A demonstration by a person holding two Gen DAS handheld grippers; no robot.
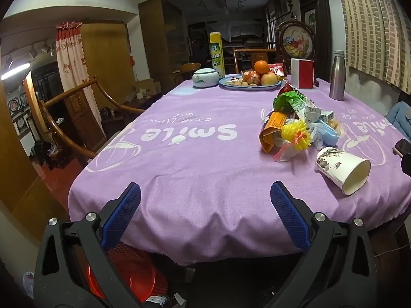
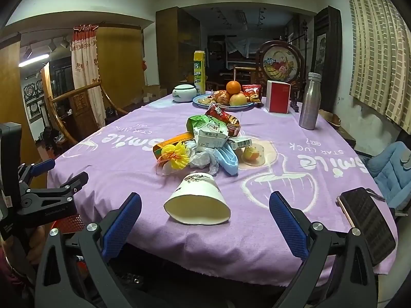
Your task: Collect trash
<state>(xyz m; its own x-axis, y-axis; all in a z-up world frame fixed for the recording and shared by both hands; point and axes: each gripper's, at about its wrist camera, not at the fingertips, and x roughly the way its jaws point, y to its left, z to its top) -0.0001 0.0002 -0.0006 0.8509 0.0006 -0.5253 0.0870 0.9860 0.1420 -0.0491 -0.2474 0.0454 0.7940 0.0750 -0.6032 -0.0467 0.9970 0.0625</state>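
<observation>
**Inspector A:** Two sets of tongs noted, both with black frames and blue ribbed pads. The left tongs (image 1: 205, 200) stand spread wide over the near edge of the tabletop (image 1: 195, 169), which is covered by a lilac cloth printed with white lettering. Nothing sits between the pads.

**Inspector B:** Confirmed. The right tongs (image 2: 205, 205) are likewise spread wide and hold nothing. A white paper cup with a dark printed sketch (image 2: 197, 202) lies on its side just ahead of them, its mouth turned toward the camera, clear of both pads.

**Inspector A:** Location of the trash?

**Inspector B:** A heap of crumpled wrappers and cartons (image 2: 205, 141) sits at mid-tabletop, just beyond the cup: an orange box, a yellow plastic frill, white paper, a pale blue piece, green and red packets. A small clear cup holding something yellow (image 2: 253, 154) rests beside the heap on the right.

**Inspector A:** Other items?

**Inspector B:** A blue plate of fruit (image 2: 223, 100) stands at the far end, with a silver metal bottle (image 2: 309, 102) upright to its right. A dark phone (image 2: 367, 220) lies at the near right corner. A red mesh basket (image 1: 136, 274) sits on the floor below the near edge.
</observation>
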